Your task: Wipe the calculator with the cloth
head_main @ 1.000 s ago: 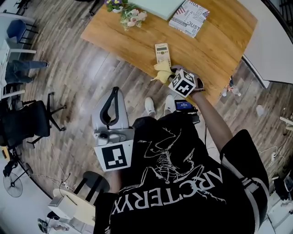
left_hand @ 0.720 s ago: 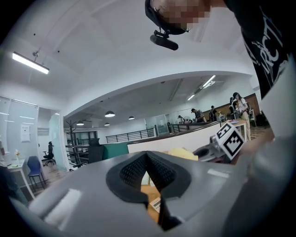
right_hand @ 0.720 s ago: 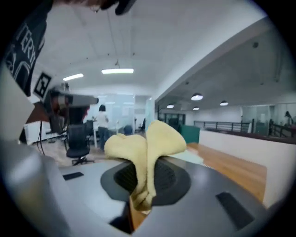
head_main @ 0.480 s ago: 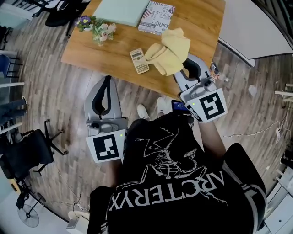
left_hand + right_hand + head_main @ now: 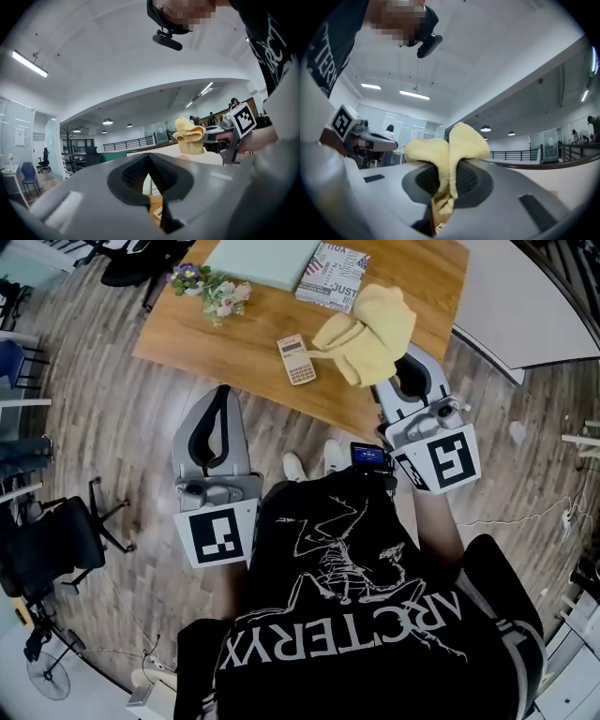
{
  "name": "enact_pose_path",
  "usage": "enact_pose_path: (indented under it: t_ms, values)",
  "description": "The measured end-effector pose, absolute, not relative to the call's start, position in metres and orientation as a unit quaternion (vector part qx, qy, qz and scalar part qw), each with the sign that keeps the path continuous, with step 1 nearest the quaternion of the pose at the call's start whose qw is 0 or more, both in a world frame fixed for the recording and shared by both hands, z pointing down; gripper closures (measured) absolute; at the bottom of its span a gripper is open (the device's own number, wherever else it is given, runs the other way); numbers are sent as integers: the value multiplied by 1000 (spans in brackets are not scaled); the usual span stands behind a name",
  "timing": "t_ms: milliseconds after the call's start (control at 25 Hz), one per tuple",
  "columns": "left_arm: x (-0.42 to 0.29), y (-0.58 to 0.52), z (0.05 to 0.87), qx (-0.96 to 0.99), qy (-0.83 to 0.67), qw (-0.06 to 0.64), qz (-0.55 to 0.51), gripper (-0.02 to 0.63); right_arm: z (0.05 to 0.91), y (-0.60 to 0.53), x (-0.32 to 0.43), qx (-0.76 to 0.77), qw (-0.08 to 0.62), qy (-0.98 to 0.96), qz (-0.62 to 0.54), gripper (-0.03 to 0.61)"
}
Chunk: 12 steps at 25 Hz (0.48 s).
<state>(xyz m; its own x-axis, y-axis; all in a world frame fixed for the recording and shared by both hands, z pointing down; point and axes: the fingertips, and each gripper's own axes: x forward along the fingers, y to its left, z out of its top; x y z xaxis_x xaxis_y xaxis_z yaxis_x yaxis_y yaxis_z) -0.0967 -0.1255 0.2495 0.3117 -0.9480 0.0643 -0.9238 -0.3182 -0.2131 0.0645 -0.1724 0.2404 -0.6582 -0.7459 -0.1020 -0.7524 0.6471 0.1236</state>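
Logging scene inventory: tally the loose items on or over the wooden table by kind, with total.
calculator: 1
yellow cloth: 1, clamped in the right gripper
book: 1
pale green board: 1
flower bunch: 1
Total: 5

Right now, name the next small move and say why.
Probably lower the right gripper down and to the left until the yellow cloth meets the calculator. The gripper is shut on the cloth, which hangs in the air to the calculator's right without touching it, so wiping cannot start yet.
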Motion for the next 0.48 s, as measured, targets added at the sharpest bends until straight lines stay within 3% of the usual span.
enact_pose_path:
  t_ms: [480]
  values:
    - [-109, -117, 250, -800, 589, 64, -88, 604, 233, -165, 51, -408, 19, 907, 107, 525]
